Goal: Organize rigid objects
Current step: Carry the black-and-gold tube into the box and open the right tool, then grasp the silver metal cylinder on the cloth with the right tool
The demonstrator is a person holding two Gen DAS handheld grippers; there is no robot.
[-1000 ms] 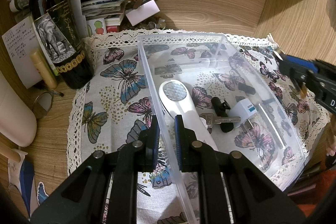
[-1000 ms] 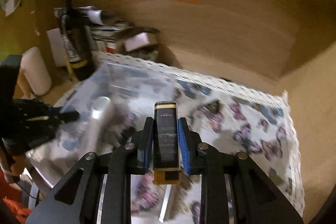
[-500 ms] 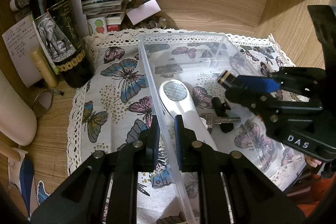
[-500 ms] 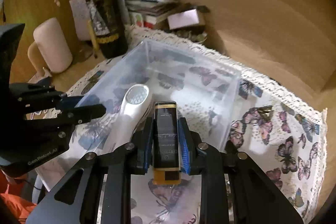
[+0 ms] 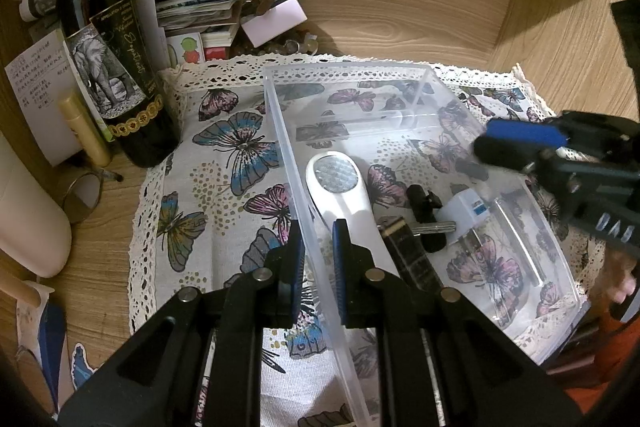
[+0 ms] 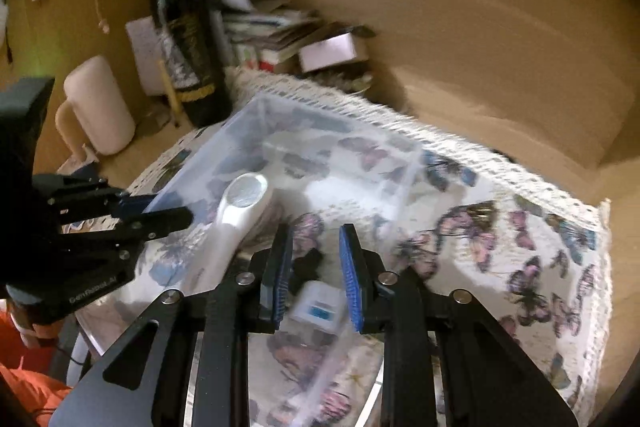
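Note:
A clear plastic box stands on a butterfly cloth. My left gripper is shut on the box's left wall. Inside lie a white handheld device, a black and gold lighter, a key, a black clip and a white plug adapter. My right gripper is open and empty above the box, over the adapter. It shows at the right of the left wrist view. The right wrist view is blurred.
A wine bottle stands at the cloth's far left corner, with stacked papers and cards behind it. A cream cylinder lies at the left. Wooden walls close the back and right.
My right gripper has opened and let go of the lighter, which now lies in the box beside the white device. The right gripper has pulled back to the right. My left gripper has not moved.

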